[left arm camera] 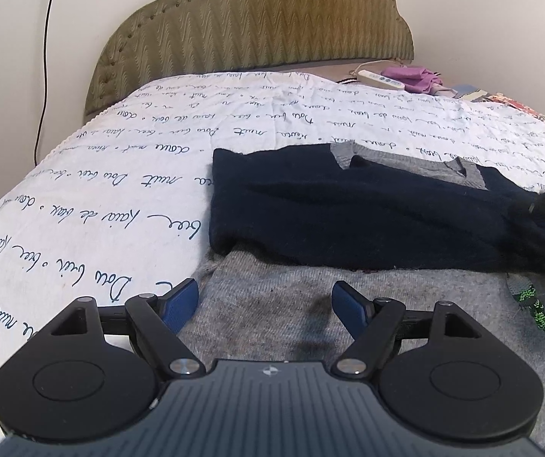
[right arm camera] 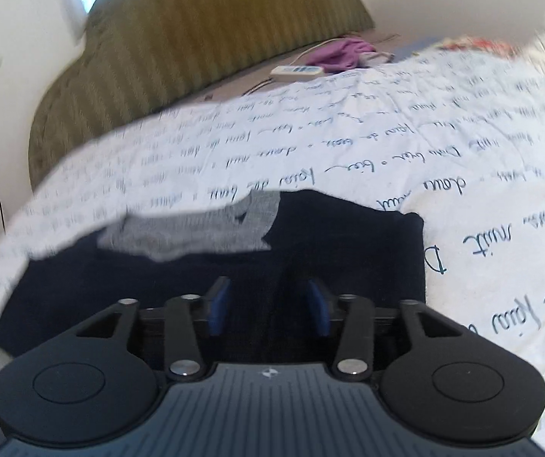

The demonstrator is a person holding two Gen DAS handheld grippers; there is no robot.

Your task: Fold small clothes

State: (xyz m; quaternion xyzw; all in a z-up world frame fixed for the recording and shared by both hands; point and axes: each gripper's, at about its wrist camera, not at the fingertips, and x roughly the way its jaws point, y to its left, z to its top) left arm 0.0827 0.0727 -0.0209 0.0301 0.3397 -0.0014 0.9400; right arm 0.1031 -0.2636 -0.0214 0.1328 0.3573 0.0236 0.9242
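A: In the left wrist view, what lies on the bed?

B: A white quilted bedspread with dark handwritten script [left arm camera: 127,175] covers it. On it lies a dark navy knitted sweater with a grey ribbed collar [left arm camera: 367,209], folded into a thick rectangle; its surface looks fuzzy. It sits toward the right side of the bed, about midway up it. In front of it, nearer the foot edge, a light grey woollen garment [left arm camera: 291,304] is spread flat, and its weave shows fine diagonal lines.

A: And the left gripper [left arm camera: 264,304]?

B: Its jaws are spread wide and nothing is between them. The blue textured pads [left arm camera: 181,304] hover over the grey garment, the left pad at its left border.

A: What is at the head of the bed?

B: An olive padded headboard with a zigzag pattern [left arm camera: 253,26]. At the far right corner there is a white oblong remote control [left arm camera: 381,78] beside a crumpled purple cloth [left arm camera: 417,78].

A: Now the right wrist view?

B: It is blurred. The right gripper [right arm camera: 268,304] is over the navy sweater [right arm camera: 348,236], near its right edge. The jaws stand partly apart and do not pinch the fabric, so it is released. The grey collar [right arm camera: 196,232] is ahead of it, to the left.
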